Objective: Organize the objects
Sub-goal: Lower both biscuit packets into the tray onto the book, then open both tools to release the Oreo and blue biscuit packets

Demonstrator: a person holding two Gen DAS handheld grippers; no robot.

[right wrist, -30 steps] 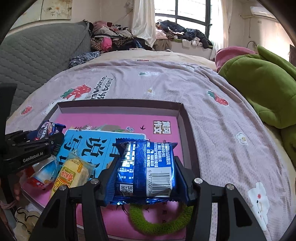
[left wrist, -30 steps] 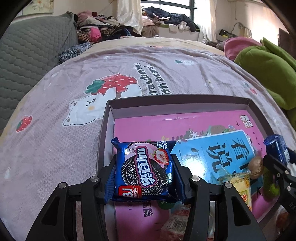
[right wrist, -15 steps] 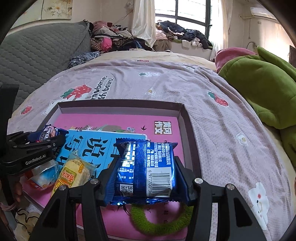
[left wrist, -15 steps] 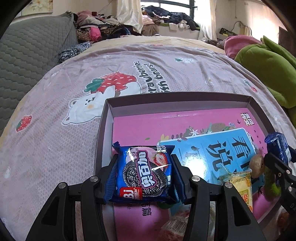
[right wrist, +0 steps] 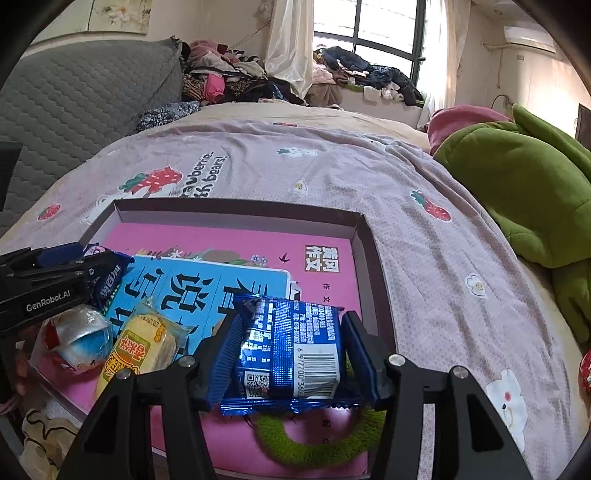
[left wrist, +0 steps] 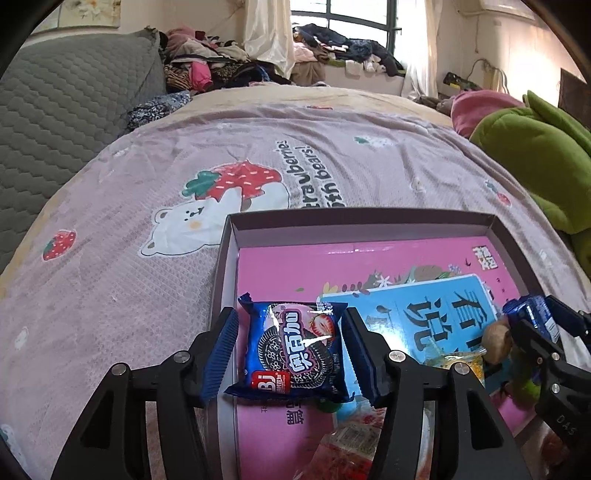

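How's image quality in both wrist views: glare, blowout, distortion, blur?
Left wrist view: window blown out, strong fisheye bowing of the bed cover, dark corner vignette, small glare streaks on the cookie packet, text legible. Right wrist view: same blown window, foil glare on the blue packet, barcode sharp; no motion blur.

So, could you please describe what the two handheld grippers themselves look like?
Both the left gripper and the right gripper have matte black angular fingers with silver screw heads and ribbed blue pads. The left one's side carries white "GenRobot.AI" lettering. No cables or sleeves are visible.
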